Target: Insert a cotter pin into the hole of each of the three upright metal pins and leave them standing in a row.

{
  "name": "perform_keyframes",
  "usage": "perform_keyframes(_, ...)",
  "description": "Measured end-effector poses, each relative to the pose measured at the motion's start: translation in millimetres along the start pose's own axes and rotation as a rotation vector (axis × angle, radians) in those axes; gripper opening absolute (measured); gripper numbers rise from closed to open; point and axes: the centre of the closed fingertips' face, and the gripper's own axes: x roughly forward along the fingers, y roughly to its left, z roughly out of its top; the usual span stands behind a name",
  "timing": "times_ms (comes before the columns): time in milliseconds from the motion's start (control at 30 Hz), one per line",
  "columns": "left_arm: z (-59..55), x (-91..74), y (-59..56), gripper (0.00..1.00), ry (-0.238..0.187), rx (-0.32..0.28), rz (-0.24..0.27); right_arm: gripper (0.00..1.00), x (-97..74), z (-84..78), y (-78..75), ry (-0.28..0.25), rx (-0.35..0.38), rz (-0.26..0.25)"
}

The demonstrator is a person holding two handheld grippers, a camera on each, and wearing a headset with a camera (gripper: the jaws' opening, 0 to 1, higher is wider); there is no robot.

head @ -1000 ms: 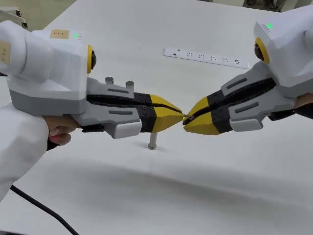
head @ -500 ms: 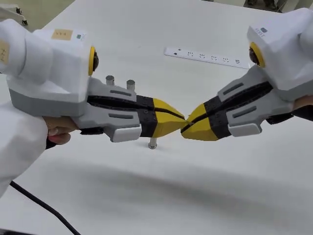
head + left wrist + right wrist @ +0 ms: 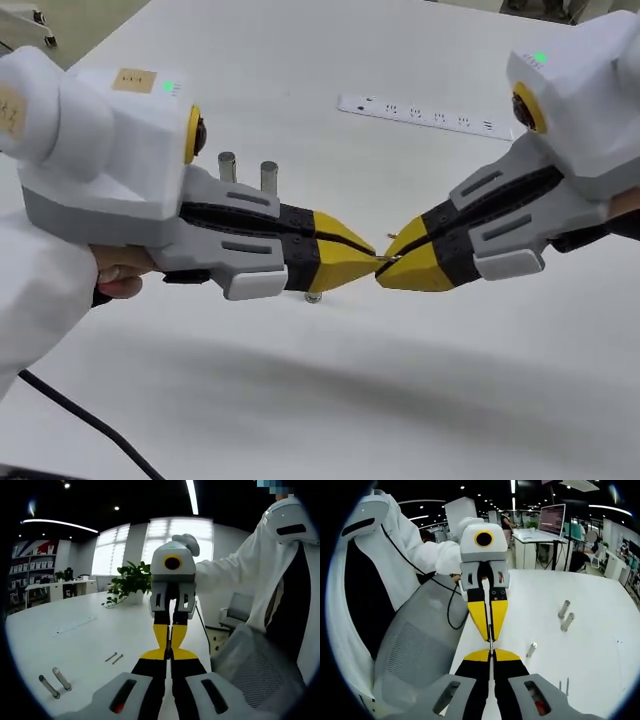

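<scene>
My left gripper and right gripper meet tip to tip above the white table, both shut. A small brass cotter pin sticks out of the right gripper's jaw seam and reaches the left tip; whether the left jaws pinch it I cannot tell. One upright metal pin stands just below the left jaws, mostly hidden. Two more metal pins stand side by side behind the left gripper, and the metal pins also show in the right gripper view. Two spare cotter pins lie on the table.
A white power strip lies at the far side of the table. A black cable runs over the near left corner. A person's white sleeve is at the left. A grey mesh chair stands beside the table.
The two tips, pressed together half a second ago, have eased slightly apart and sit a little lower, so the cotter pin shows between them again.
</scene>
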Motion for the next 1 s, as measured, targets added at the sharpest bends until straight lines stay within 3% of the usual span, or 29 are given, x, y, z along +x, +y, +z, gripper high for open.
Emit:
perform_keyframes(167,1.8,1.0,-1.2,0.00,-0.015,0.014,0.005,0.00,-0.9,0.3,-2.2,-0.009,0.027,0.010)
perform_keyframes(300,2.9,-4.3,8.4,0.03,-0.034,0.008,0.036,0.00,-1.0,-2.0,-7.0,0.002,0.019,-0.001)
perform_keyframes(433,1.1,-9.7,20.6,0.14,-0.021,0.014,0.090,0.00,0.6,-8.6,-15.0,0.021,0.021,-0.013)
perform_keyframes(567,-7.5,-18.5,39.0,0.24,0.008,0.008,0.148,0.00,4.5,-17.6,-24.4,0.056,0.001,-0.039)
perform_keyframes(600,-12.4,-24.2,48.0,0.24,0.018,0.001,0.160,0.00,5.2,-19.4,-26.7,0.060,0.002,-0.047)
perform_keyframes(1000,-44.4,-30.2,82.3,0.25,0.087,-0.046,0.228,0.00,20.4,-47.3,-56.4,0.114,0.064,-0.130)
